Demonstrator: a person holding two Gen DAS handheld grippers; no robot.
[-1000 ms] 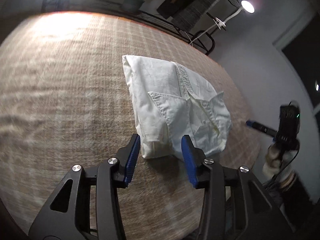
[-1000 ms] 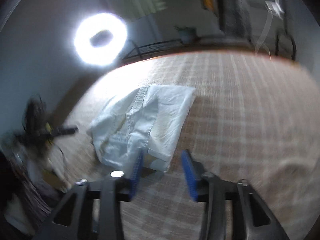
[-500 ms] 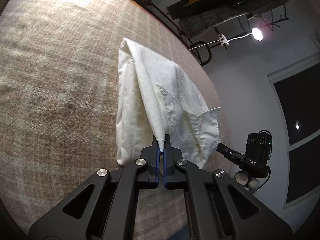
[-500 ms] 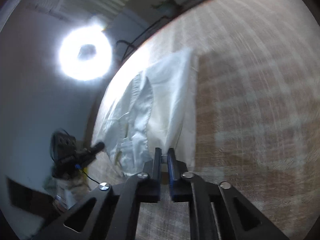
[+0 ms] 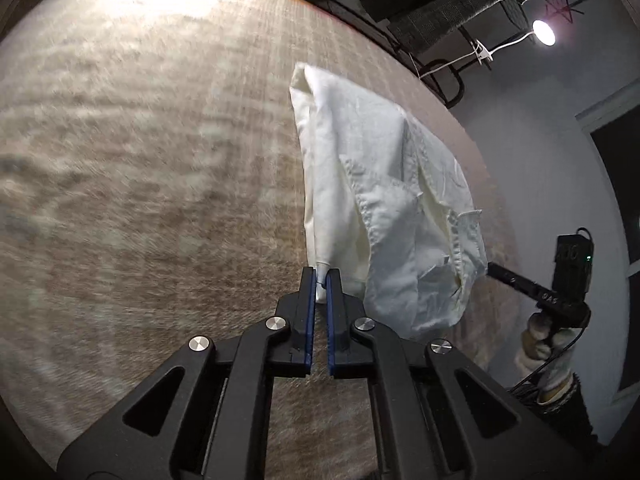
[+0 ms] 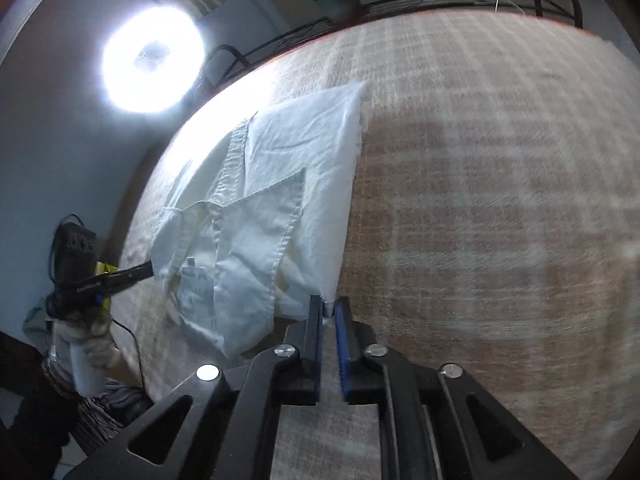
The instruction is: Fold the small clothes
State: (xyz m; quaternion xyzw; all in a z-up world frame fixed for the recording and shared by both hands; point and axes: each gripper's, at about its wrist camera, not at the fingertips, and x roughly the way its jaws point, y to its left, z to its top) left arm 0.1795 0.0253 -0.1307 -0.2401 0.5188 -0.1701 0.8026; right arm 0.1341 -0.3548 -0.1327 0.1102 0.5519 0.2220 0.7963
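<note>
A white garment (image 5: 384,200) lies partly folded on the brown plaid table cover (image 5: 140,200). Its near edge is lifted off the cover. My left gripper (image 5: 321,276) is shut on one near corner, with a pinch of cloth between the blue pads. My right gripper (image 6: 330,306) holds the other near corner of the garment (image 6: 280,184). Its jaws are opening, and the cloth tip still sits pinched between them. Each gripper also shows in the other's view, in a gloved hand (image 5: 540,340) at the cloth's far side.
A bright ring light (image 6: 152,60) stands past the table's far left edge, and a small lamp (image 5: 544,32) on the right. Dark racks and a chair frame (image 5: 448,76) lie beyond the far edge. Bare plaid cover (image 6: 500,200) stretches beside the garment.
A second ago both grippers stood open in front of the flat garment. Both then closed on its near corners and raised that edge. The right jaws have since parted a little.
</note>
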